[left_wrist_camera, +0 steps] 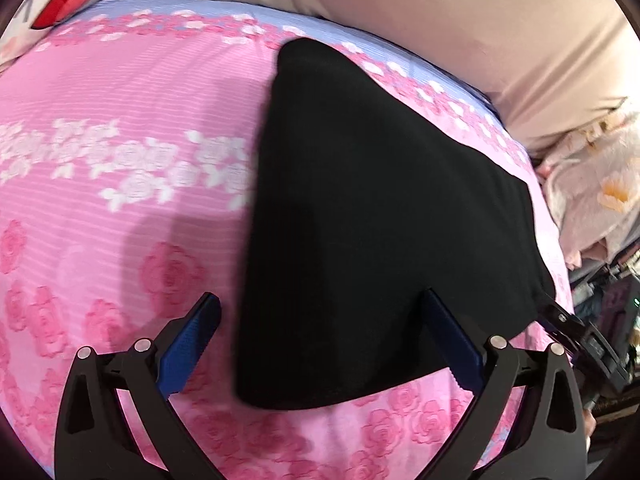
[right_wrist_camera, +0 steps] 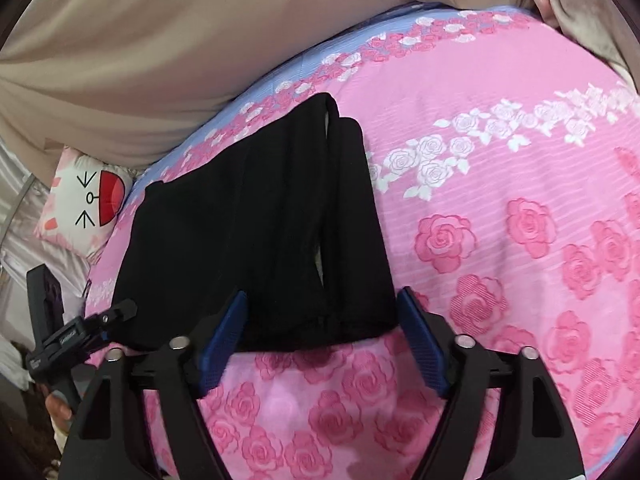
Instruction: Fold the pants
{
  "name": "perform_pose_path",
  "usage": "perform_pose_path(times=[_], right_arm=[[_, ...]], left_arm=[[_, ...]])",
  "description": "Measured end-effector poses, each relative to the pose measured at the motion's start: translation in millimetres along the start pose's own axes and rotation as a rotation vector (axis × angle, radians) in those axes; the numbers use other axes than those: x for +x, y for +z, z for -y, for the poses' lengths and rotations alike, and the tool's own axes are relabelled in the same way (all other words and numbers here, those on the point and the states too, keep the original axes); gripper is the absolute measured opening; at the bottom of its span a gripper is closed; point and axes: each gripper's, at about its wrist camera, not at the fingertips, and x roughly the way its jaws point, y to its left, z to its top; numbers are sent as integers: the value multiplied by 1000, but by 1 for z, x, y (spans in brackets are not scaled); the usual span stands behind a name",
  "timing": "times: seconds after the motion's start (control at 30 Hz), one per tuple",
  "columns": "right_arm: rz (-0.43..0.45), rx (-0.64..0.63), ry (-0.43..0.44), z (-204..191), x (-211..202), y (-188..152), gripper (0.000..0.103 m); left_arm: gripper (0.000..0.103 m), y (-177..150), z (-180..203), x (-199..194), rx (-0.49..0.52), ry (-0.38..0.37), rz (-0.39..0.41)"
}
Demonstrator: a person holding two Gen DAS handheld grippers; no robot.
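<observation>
Fingers (right_wrist_camera: pixel 420 344) spread, straddling black pants (right_wrist_camera: pixel 256 232) near hem, bedspread (right_wrist_camera: pixel 500 184) beyond

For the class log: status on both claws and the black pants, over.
Left claw open, right claw open, nothing gripped. Black fabric pants lying partly folded on pink rose-print bedsheet. Nothing in the way.

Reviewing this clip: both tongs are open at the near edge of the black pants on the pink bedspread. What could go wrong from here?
1. The right tongs straddle the near hem where two layers of the black pants sit offset; a grab may catch only one layer.
2. The left tongs are near the pants' corner, close to the pink bedspread; closing low might pinch the bedspread too.
3. The layers look unevenly stacked, so the next fold may come out skewed.
</observation>
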Motion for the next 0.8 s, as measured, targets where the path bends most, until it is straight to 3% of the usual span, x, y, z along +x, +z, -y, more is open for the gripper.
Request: perform_pose_path(times=[0.1, 0.3, 0.5, 0.63, 0.8], right_arm=[[5, 19, 41, 2, 4, 1, 85], [26, 53, 101, 9, 7, 6, 87], [43, 12, 74, -2, 14, 10, 89], [67, -25, 94, -7, 21, 11, 98], [81, 7, 97, -5, 20, 11, 98]], left_arm=[[98, 3, 9, 8, 40, 2, 13], [98, 8, 18, 15, 61, 15, 54], [98, 9, 25, 19, 58, 60, 61], [98, 12, 29, 22, 58, 76, 66], [98, 11, 24, 20, 48, 43, 69]])
